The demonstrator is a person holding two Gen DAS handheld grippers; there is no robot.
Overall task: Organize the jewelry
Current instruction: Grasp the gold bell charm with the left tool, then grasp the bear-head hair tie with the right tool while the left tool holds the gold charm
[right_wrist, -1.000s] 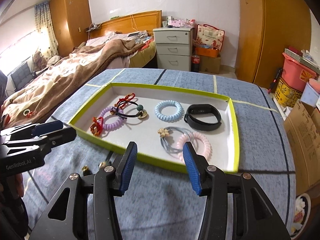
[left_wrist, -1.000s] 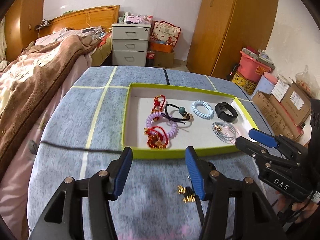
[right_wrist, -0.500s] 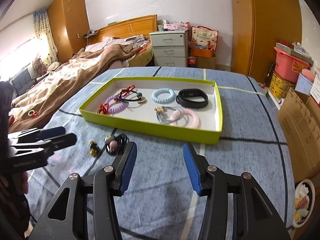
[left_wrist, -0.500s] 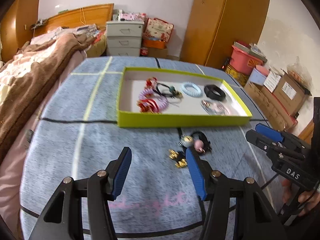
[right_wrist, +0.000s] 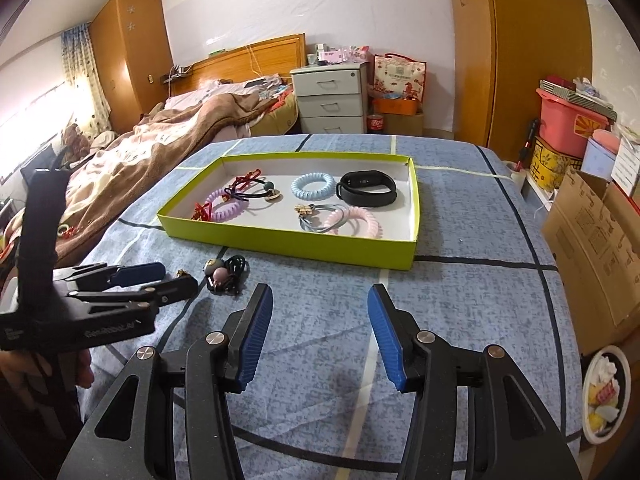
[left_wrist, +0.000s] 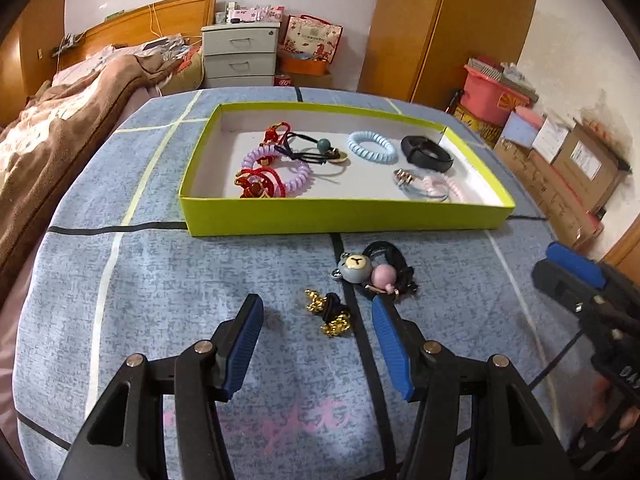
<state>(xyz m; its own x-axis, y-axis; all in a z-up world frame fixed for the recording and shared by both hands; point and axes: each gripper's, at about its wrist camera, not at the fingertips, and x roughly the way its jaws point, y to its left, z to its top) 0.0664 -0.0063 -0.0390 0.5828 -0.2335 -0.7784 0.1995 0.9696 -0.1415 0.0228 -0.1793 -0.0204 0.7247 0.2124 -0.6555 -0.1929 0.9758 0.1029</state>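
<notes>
A green-rimmed tray (left_wrist: pixel 344 216) (right_wrist: pixel 288 246) on the blue cloth holds several hair ties and bracelets, among them a black band (left_wrist: pixel 426 153) (right_wrist: pixel 366 188). In front of it on the cloth lie a bear-charm hair tie (left_wrist: pixel 370 270) (right_wrist: pixel 224 270) and a gold-beaded black tie (left_wrist: pixel 330 312). My left gripper (left_wrist: pixel 318 312) is open, its jaws on either side of the gold-beaded tie, just above the cloth. My right gripper (right_wrist: pixel 318 304) is open and empty over bare cloth, right of the loose ties.
A bed with a brown blanket (right_wrist: pixel 160 140) lies left of the table. Cardboard boxes (right_wrist: pixel 592 240) and a pink bin (right_wrist: pixel 568 120) stand at the right. A plate (right_wrist: pixel 606 392) lies on the floor at the lower right.
Both grippers have pulled back from the tray toward the table's near side. The loose ties have come into view, and my left gripper now has its jaws on either side of the gold-beaded tie.
</notes>
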